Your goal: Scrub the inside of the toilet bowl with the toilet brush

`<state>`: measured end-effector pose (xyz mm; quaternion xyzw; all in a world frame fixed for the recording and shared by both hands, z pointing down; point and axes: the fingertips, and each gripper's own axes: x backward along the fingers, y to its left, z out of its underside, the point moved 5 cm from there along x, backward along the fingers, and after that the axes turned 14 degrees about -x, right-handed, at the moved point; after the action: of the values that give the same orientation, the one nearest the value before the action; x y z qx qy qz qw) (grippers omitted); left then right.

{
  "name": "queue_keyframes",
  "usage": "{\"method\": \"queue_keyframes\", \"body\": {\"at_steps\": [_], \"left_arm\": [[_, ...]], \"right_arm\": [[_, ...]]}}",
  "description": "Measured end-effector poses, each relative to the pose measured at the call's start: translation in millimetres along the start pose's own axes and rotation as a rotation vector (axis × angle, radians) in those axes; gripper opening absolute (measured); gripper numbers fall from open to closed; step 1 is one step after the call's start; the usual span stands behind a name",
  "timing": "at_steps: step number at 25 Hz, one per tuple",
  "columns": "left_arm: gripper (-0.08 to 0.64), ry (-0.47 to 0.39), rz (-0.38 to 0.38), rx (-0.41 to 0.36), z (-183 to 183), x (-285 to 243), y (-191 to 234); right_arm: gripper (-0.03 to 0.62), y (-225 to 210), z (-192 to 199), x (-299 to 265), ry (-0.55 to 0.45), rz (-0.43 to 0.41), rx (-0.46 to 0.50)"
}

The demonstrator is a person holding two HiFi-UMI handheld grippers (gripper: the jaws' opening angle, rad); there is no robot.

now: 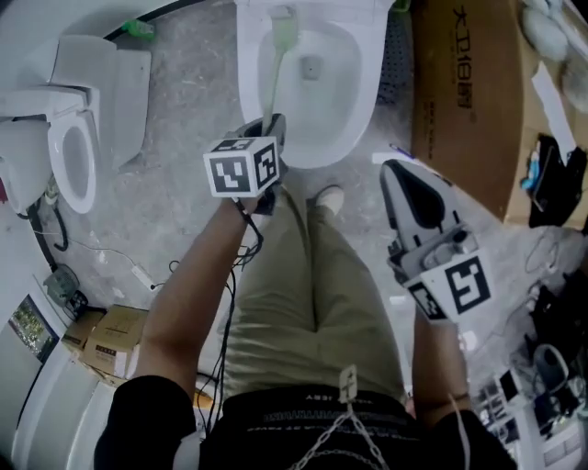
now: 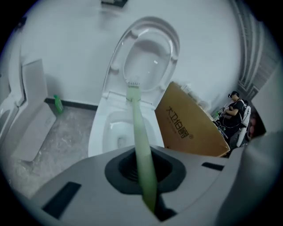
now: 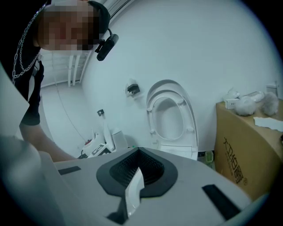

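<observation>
The white toilet bowl [image 1: 344, 110] stands open at the top middle of the head view, its seat and lid [image 2: 150, 53] raised against the wall. My left gripper [image 1: 271, 124] is shut on the pale green toilet brush [image 1: 274, 78] by its handle [image 2: 142, 145]. The brush head [image 2: 132, 86] reaches out over the back of the bowl; I cannot tell whether it touches the porcelain. My right gripper [image 1: 393, 170] hangs to the right of the bowl, away from the brush, with a thin white piece [image 3: 134, 190] pinched in its shut jaws.
A large cardboard box [image 1: 464, 92] stands right beside the toilet. A second toilet [image 1: 73, 156] sits at the left, with a green bottle [image 1: 138, 27] behind it. Small boxes [image 1: 110, 335] and cables lie on the floor at lower left. A person [image 2: 234, 112] stands far back right.
</observation>
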<state>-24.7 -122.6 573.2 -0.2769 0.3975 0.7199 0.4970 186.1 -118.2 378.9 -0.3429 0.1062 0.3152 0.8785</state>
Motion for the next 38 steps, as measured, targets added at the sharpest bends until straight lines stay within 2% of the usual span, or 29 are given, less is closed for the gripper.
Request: {"method": "queue_keyframes", "body": {"at_steps": [3,6,13,15,18,21,30,38], "left_arm": [[0.002,-0.164,-0.064,-0.066,-8.1,39.5,-12.9],[0.002,-0.312,-0.155,-0.168,-21.5,78.3,-23.4],[0.002,-0.601,-0.294,-0.383,-64.8,151.3,-58.7],[0.002,-0.66,-0.313,-0.445,-76.9,167.6,-73.3],[0.002,-0.697,-0.305,-0.513,-90.5,189.1,-92.6],[0.002,-0.691,-0.313,-0.566,-99.2,209.5,-104.4],[0.002,-0.758,-0.392,-0.507,-114.6,268.5,-113.7],[0.002,-0.782,-0.437,-0.553,-132.1,319.5,-115.3]], "right_arm": [[-0.008,3.4,-9.3,-6.9,-0.018,-0.012,0.026],[-0.008,7.0,-15.6,-12.5,-0.04,-0.013,0.048],[-0.008,26.2,-24.9,-12.4,-0.081,-0.023,0.15],[-0.008,30.2,-26.5,-9.3,-0.092,-0.02,0.181],[-0.008,39.5,-32.0,-0.9,-0.105,-0.013,0.206],[-0.008,55.4,-45.8,6.4,-0.138,-0.007,0.168],[-0.008,85.8,-83.9,27.3,-0.218,-0.031,0.248],[-0.008,116.2,-116.1,42.7,-0.248,-0.032,0.291]]}}
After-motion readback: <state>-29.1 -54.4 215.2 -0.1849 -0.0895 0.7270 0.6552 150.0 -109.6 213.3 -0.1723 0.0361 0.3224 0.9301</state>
